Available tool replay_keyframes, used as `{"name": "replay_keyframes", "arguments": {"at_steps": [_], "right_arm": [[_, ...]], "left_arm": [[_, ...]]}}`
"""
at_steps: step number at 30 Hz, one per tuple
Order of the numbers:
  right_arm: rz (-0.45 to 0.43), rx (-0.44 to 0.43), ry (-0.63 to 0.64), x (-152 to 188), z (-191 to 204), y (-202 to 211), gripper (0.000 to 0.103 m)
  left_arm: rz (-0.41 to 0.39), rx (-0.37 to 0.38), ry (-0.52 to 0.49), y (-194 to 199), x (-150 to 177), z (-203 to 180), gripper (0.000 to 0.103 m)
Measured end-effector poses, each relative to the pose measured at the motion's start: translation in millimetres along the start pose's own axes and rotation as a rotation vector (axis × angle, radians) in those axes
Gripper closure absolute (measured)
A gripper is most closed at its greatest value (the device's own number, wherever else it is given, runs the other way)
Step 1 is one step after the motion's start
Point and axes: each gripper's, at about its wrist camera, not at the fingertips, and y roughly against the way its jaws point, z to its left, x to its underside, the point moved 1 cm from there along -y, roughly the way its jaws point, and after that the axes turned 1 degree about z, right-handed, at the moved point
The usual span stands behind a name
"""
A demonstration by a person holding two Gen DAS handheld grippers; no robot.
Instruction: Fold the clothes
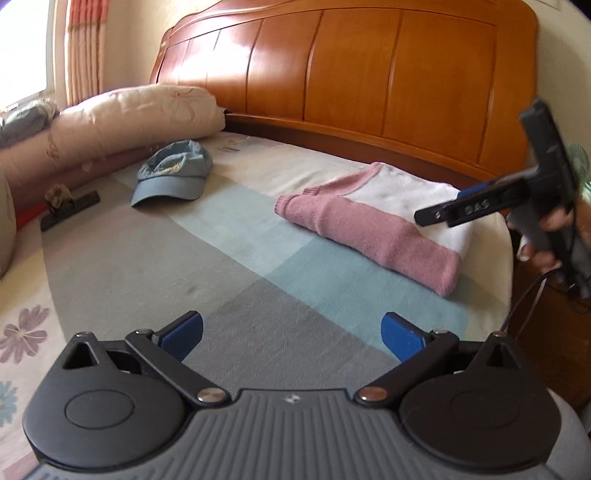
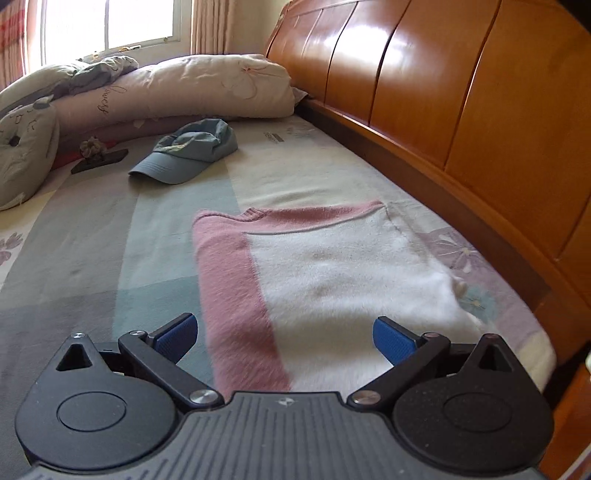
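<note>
Pink and white sweater [image 2: 332,280] lies folded flat on the bed sheet [image 2: 92,258], close to the wooden headboard [image 2: 461,110], near the bed's right edge. Pink band runs along its left side, white panel fills the rest, ribbed collar at the far end. In the left wrist view the same sweater [image 1: 373,221] reads as a neat stacked rectangle, pink sleeve fold facing me.

My right gripper [image 2: 284,339] hangs over the near end of the sweater, blue pads spread wide apart, nothing between them; I can't tell whether the pads touch the fabric. From the left wrist view that gripper [image 1: 436,218] shows side-on above the sweater's white part, held by a hand [image 1: 546,236] at the frame's right edge, somewhat blurred.

My left gripper [image 1: 291,336] is over bare sheet, well apart from the sweater, fingers also wide apart and empty.

Further out: blue cap [image 2: 188,151] on the sheet, brim toward me, well apart from the sweater. Beyond it a rolled floral quilt [image 2: 177,88] against the headboard, and a dark flat object [image 2: 99,160] with a small brownish thing on it, too small to identify. Window [image 2: 107,22] behind.
</note>
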Motion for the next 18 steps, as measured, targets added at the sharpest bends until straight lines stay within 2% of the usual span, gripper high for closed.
{"name": "replay_keyframes", "arguments": {"at_steps": [7,12,18], "right_arm": [[-0.015,0.0,0.021,25.6,29.6,70.7,0.0],[-0.015,0.012,-0.042,45.0,36.6,104.8,0.0],[-0.023,0.01,-0.147,72.9,39.3,139.5,0.0]], "left_arm": [[-0.045,-0.016,-0.044,32.6,9.6,-23.9,0.001],[-0.072,0.046,-0.056,53.6,11.4,-41.5,0.001],[-0.078,0.052,-0.072,70.1,16.5,-59.3,0.001]]}}
